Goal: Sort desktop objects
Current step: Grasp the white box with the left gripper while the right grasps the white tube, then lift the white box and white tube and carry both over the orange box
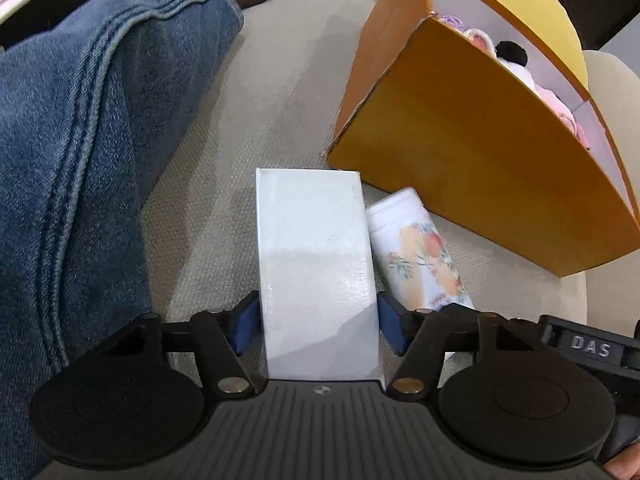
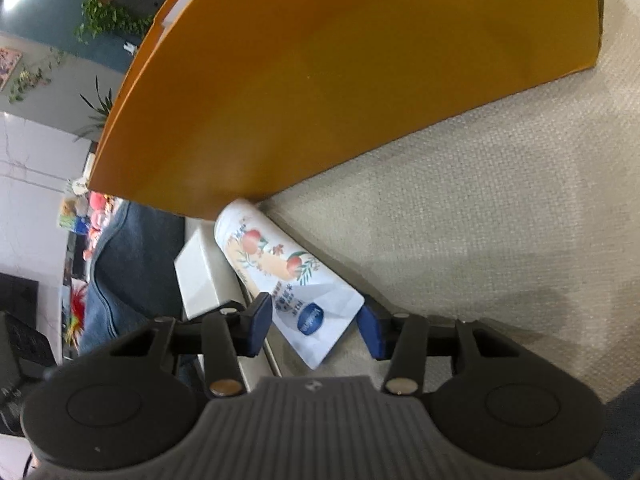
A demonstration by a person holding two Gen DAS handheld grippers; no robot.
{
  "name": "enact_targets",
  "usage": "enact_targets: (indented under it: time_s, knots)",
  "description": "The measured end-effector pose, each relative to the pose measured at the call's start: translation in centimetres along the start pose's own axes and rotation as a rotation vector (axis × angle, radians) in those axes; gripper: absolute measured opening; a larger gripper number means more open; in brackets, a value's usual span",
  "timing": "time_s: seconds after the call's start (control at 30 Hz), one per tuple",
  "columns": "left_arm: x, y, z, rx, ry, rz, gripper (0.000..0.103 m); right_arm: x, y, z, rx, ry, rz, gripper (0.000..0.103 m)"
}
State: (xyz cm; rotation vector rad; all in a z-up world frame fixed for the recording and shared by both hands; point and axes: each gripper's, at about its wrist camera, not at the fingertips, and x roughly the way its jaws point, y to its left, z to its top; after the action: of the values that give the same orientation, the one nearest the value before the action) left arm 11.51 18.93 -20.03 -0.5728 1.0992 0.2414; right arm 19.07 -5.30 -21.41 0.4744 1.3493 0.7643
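White box (image 1: 316, 264) lain on beige cushion (image 1: 224, 168) beside orange box (image 1: 460, 160), flanked by left gripper (image 1: 318, 322) pads, ungripped. Tube (image 2: 280, 276) framed by right gripper (image 2: 316, 324), jaws parted, untouched.

Right gripper (image 2: 314, 326) straddles floral tube (image 2: 280, 276); tube between white box (image 2: 200, 276) and orange box (image 2: 340, 80).

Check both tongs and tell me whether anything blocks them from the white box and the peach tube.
Nothing visible does. The left tongs straddle the white box, pads at its sides. The right tongs straddle the flat end of the peach tube, which lies beside the white box, its cap against the orange box.
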Motion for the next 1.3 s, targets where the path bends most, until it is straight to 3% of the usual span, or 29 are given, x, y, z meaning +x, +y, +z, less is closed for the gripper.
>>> enact_targets:
  time_s: [0.17,0.27,0.47,0.6,0.87,0.93,1.03,1.2,1.3]
  knots:
    - [-1.3,-0.4,-0.6,0.034,-0.029,0.005,0.07,-0.7,-0.8,-0.1,0.041,-0.021,0.053,0.016]
    - [-2.4,-1.1,-1.1,0.081,-0.047,0.023,0.07,-1.8,-0.8,-0.4,0.007,-0.056,0.06,0.011]
    - [-4.4,-3.3,-1.5,0.247,-0.114,0.152,0.07,-5.6,2.6,-1.3,-0.119,-0.2,0.034,0.003]
    - [-5.1,-4.0,-0.9,0.275,-0.128,0.117,0.07,-9.0,4.2,-1.8,-0.22,-0.284,-0.068,0.002]
    - [-7.9,-6.6,-2.0,0.41,-0.125,0.014,0.07,-13.5,2.9,-1.7,-0.308,-0.306,-0.213,0.002]
    - [-8.1,-7.5,-1.5,0.469,-0.122,-0.008,0.07,-13.0,3.0,-1.4,-0.331,-0.296,-0.241,0.003]
    - [-9.0,-9.0,-0.3,0.559,-0.123,-0.024,0.07,-12.4,3.1,-1.6,-0.355,-0.3,-0.209,0.006]
    - [-10.5,-12.4,2.0,0.789,-0.152,0.001,0.07,-11.2,3.7,-1.6,-0.393,-0.294,-0.235,0.012]
    - [-11.4,-14.7,3.3,0.931,-0.162,0.019,0.07,-11.5,3.6,-1.7,-0.403,-0.307,-0.239,0.009]
